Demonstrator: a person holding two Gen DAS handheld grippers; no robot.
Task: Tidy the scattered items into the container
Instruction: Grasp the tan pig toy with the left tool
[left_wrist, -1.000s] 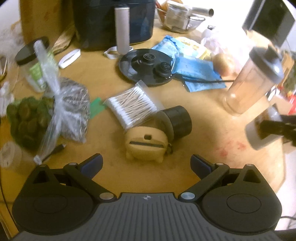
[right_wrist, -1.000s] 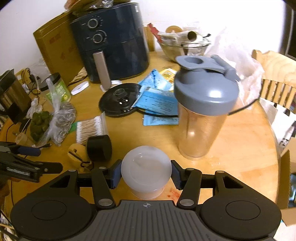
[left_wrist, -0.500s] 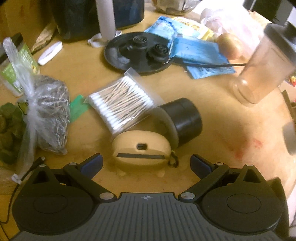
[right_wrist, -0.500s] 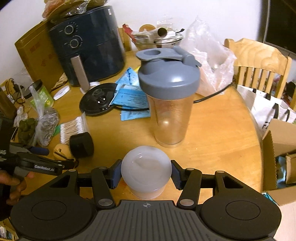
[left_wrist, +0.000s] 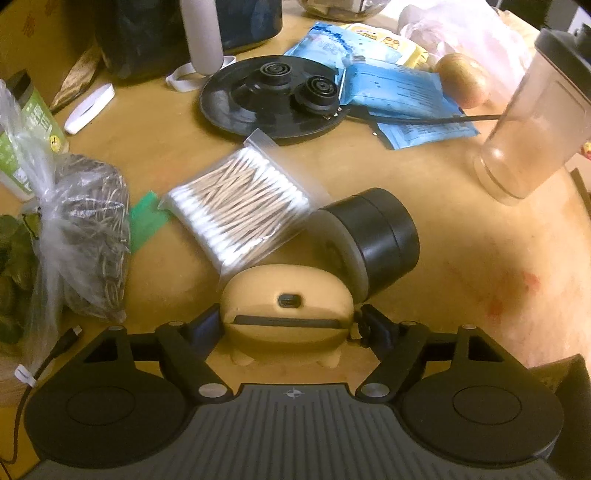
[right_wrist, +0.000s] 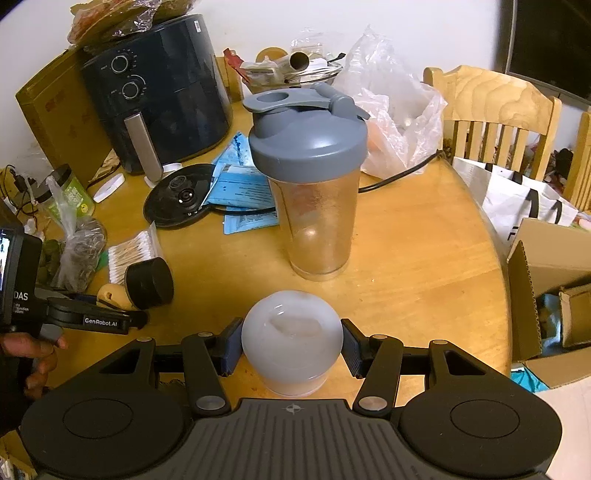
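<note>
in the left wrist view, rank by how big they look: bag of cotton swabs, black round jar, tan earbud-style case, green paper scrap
1. Clear bag of cotton swabs.
2-3. Tan oval case and black round jar look about equal; the case sits nearest the camera, between the left claw fingers, so I won't rank them.
4. Green paper scrap, partly hidden.

The left wrist view looks forward and steeply down from just behind the left claw (left_wrist: 290, 328), very near the table (left_wrist: 461, 266), with a tan case (left_wrist: 286, 314) filling its lower middle. The right wrist view sits behind the right claw (right_wrist: 291, 349), higher and more level, taking in the whole table (right_wrist: 413, 251), wall and a chair (right_wrist: 495, 110). Both share the swabs (left_wrist: 240, 214) (right_wrist: 131, 251), black jar (left_wrist: 376, 236) (right_wrist: 149, 282), shaker (left_wrist: 532, 122) (right_wrist: 314, 192) and black disc (left_wrist: 273, 99) (right_wrist: 177, 195); the right view also catches the left claw (right_wrist: 99, 314) from the side.
</note>
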